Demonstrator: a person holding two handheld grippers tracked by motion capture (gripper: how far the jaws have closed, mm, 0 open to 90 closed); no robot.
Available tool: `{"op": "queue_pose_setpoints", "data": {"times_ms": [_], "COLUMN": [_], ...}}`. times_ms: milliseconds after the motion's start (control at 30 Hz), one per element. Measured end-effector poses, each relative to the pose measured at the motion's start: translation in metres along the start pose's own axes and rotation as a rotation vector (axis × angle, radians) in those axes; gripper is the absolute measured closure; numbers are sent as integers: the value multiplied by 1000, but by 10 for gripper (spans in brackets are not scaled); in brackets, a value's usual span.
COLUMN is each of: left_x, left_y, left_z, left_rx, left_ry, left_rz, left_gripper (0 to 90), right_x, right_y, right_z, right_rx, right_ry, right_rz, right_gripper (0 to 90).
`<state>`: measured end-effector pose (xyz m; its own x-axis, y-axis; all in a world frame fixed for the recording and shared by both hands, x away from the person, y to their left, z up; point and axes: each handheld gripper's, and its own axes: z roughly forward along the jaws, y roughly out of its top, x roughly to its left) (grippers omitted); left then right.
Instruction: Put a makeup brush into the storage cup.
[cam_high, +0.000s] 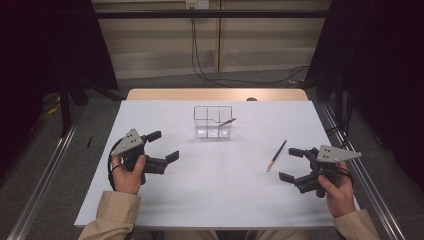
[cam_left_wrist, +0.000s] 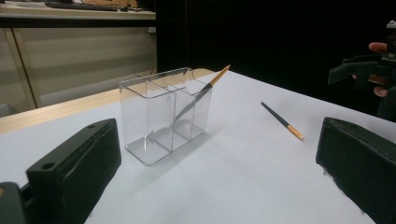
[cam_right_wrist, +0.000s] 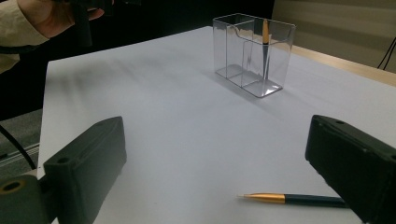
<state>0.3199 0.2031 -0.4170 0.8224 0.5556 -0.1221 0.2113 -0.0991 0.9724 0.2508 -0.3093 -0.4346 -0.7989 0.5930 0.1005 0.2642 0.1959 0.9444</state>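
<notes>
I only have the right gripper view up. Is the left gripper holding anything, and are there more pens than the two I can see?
Observer: No, the left gripper holds nothing; in the high view its jaws stand open above the bare white table.
Operator: And my gripper, how does it sit relative to the loose pen?
Observer: The high view shows the right gripper open, with the loose pen lying flat just to its left, not between the jaws.
Operator: Any other pens?
Observer: None. The left gripper view shows just that one and the pen in the clear organizer, which leans in an end compartment.
</notes>
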Motion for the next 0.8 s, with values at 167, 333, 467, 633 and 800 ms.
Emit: {"op": "queue_pose_setpoints", "data": {"times_ms": [167,333,467,633,800], "left_x": [0,-1,-1,0,1], "left_y": [-3,-4,-5,-6,-7], "left_z": [-5,-11,-16,-21,-27], "left_rx": [4,4,9,4,1], "left_ry": [3,9,14,19,22], "left_rz": [2,-1,4,3,1], "left_gripper": [0,0,0,0,0], "right_x": [0,-1,-1,-1,-1], "right_y": [0,0,-1,-1,-1], "right_z": [1,1,1,1,1], "right_rx": [2,0,1,-1,0], "right_ry": [1,0,-1,0,1], "right_rz": [2,3,5,4,5], "right_gripper": [46,46,46,46,46]}}
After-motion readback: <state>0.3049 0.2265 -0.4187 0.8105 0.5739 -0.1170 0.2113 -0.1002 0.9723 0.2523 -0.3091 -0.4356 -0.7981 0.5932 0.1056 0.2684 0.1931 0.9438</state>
